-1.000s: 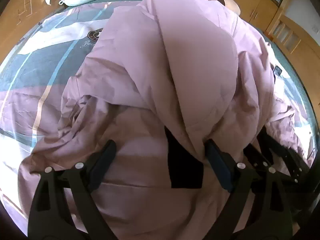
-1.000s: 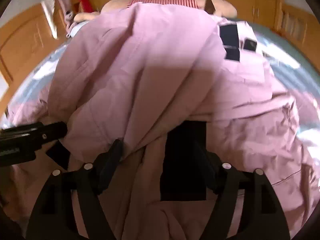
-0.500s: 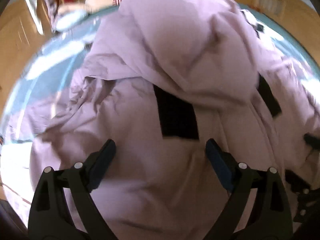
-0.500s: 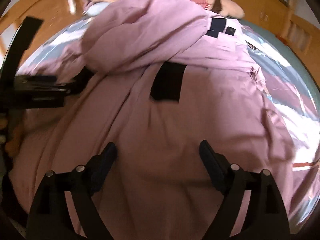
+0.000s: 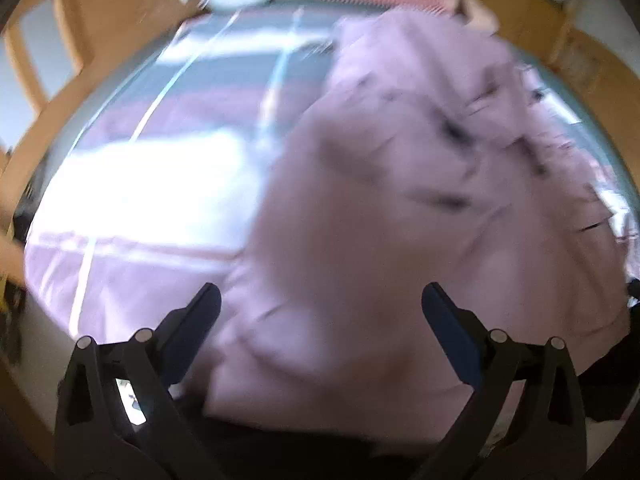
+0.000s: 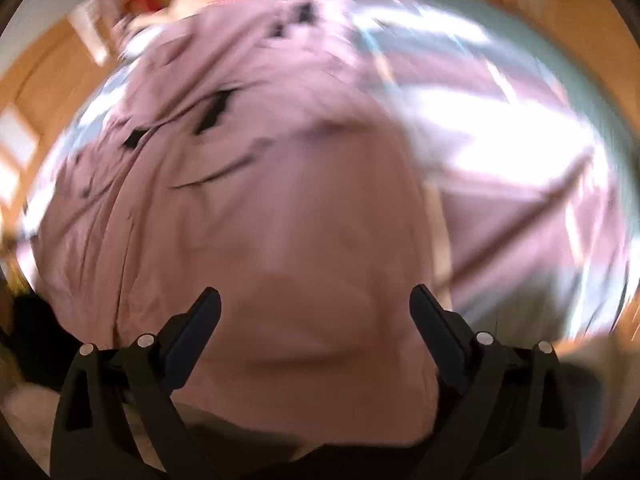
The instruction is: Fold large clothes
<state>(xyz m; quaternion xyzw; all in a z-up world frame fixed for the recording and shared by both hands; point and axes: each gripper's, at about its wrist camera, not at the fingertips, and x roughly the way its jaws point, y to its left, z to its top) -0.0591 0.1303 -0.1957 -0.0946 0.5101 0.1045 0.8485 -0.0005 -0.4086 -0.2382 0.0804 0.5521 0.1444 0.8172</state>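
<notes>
Pink garment [image 5: 400, 240], soft, limp and bulky, lies heaped on the patterned bedsheet [image 5: 160, 128]; best taken by a near hem edge. Left gripper [image 5: 320, 312] and right gripper [image 6: 316, 312] hang over it, jaws opening wide, gripping nothing.
</notes>
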